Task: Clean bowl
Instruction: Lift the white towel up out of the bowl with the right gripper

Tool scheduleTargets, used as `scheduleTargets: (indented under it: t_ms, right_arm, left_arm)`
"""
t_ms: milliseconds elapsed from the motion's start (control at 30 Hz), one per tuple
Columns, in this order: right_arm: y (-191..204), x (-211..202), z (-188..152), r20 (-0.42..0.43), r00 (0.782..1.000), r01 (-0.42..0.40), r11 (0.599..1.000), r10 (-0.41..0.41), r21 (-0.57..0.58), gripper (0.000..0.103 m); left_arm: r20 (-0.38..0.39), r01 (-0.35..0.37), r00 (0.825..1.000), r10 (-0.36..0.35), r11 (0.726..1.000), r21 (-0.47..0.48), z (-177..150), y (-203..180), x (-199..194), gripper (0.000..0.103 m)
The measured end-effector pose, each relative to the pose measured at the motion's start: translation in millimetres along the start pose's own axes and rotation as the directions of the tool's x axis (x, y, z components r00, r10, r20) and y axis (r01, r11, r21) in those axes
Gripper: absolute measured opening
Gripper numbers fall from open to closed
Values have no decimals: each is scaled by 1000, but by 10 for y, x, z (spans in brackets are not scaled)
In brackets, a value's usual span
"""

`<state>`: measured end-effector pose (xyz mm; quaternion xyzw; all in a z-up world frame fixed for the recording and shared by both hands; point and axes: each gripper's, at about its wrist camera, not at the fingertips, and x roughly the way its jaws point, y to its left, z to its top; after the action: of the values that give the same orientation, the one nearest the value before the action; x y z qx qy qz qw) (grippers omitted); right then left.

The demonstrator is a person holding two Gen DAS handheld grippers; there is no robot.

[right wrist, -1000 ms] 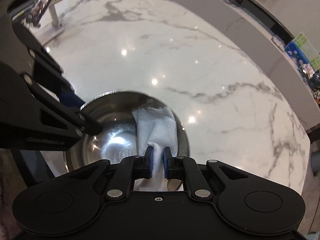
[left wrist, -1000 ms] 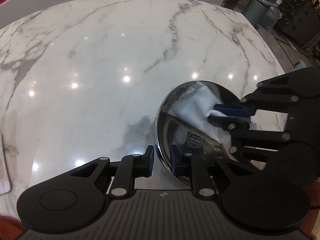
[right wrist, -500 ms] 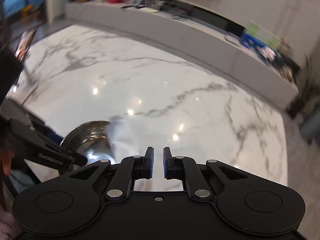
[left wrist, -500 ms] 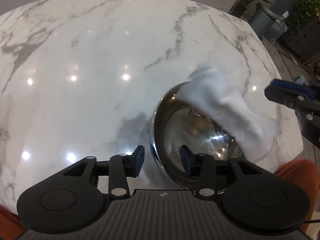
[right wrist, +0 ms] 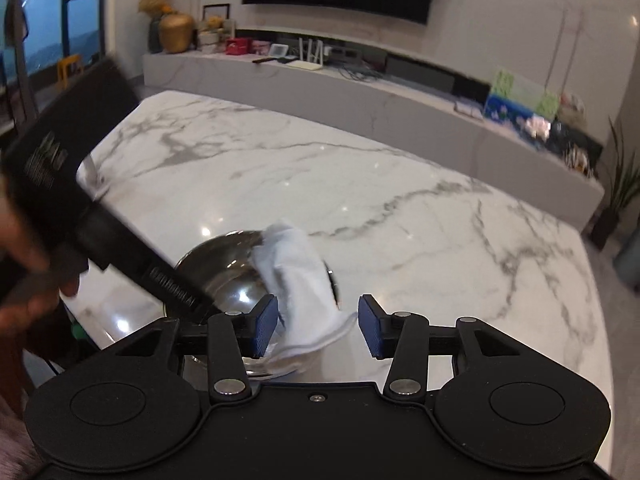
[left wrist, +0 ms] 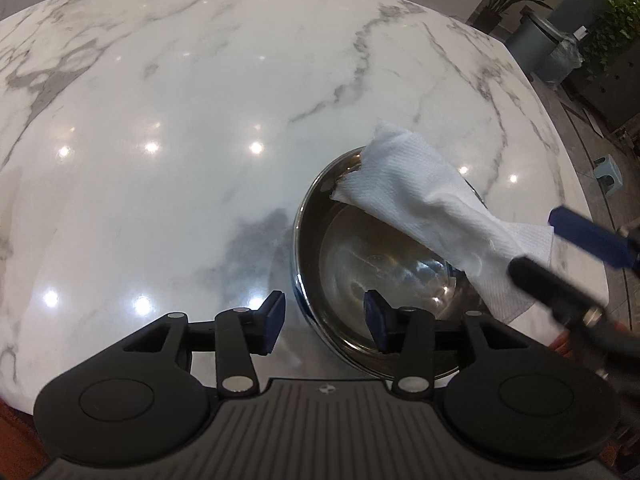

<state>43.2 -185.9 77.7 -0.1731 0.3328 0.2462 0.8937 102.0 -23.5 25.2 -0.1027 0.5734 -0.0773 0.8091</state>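
A shiny steel bowl [left wrist: 360, 272] [right wrist: 228, 264] stands on the white marble table [left wrist: 160, 120]. A white paper towel [left wrist: 420, 200] [right wrist: 296, 276] hangs across its right rim, one end inside and the other trailing onto the table. My left gripper [left wrist: 325, 320] straddles the bowl's near rim. Its jaws are opening and the pads stand clear of the metal. My right gripper [right wrist: 316, 330] [left wrist: 560, 256] hovers just right of the bowl. Its jaws are opening too, with the towel's loose end lying between the pads, unpinched.
The table edge [left wrist: 576, 200] curves close by on the right. Beyond it stand a grey bin [left wrist: 548, 52], potted plants and a small stool [left wrist: 608, 172]. A low sideboard [right wrist: 360, 88] with ornaments runs behind the table. A person's hand [right wrist: 24, 280] holds the left gripper.
The right gripper drew back out of the bowl, dragging the towel over the rim, then opened and let it go. The left gripper opened off the bowl's rim.
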Motion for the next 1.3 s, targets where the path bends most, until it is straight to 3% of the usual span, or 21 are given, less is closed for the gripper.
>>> scheduleTargets:
  t_ms: [200, 400, 533, 600, 800, 1000, 1133, 1300]
  right_arm:
    - [184, 175, -37, -37, 998, 51, 991, -56, -126, 42]
    - [389, 299, -43, -37, 996, 70, 949, -85, -306, 42]
    - [414, 432, -8, -108, 993, 2, 930, -44, -367, 21]
    - [392, 502, 19, -135, 990, -21, 927, -32, -373, 20]
    - [304, 602, 103, -199, 980, -73, 950, 12, -303, 8]
    - [81, 264, 207, -84, 996, -35, 990, 24, -133, 7]
    - [-164, -100, 212, 15, 998, 68, 998, -68, 11, 7]
    - [-366, -43, -6, -48, 989, 145, 975, -139, 171, 7]
  left_arm:
    - [-1, -8, 1000, 8, 1000, 5, -14, -4, 0, 42]
    - [-4, -9, 1000, 9, 1000, -3, -26, 16, 6, 42]
    - [-5, -12, 1000, 12, 1000, -4, -22, 32, 1, 42]
    - [-5, -12, 1000, 11, 1000, -4, -20, 32, -2, 42]
    - [-4, -3, 1000, 3, 1000, 0, -76, 113, -55, 42]
    - [-1, 0, 1000, 0, 1000, -10, -83, 132, -79, 42]
    - [-5, 10, 1000, -10, 1000, -19, -75, 116, -58, 42]
    - [-8, 15, 1000, -15, 1000, -19, -122, 129, -51, 42]
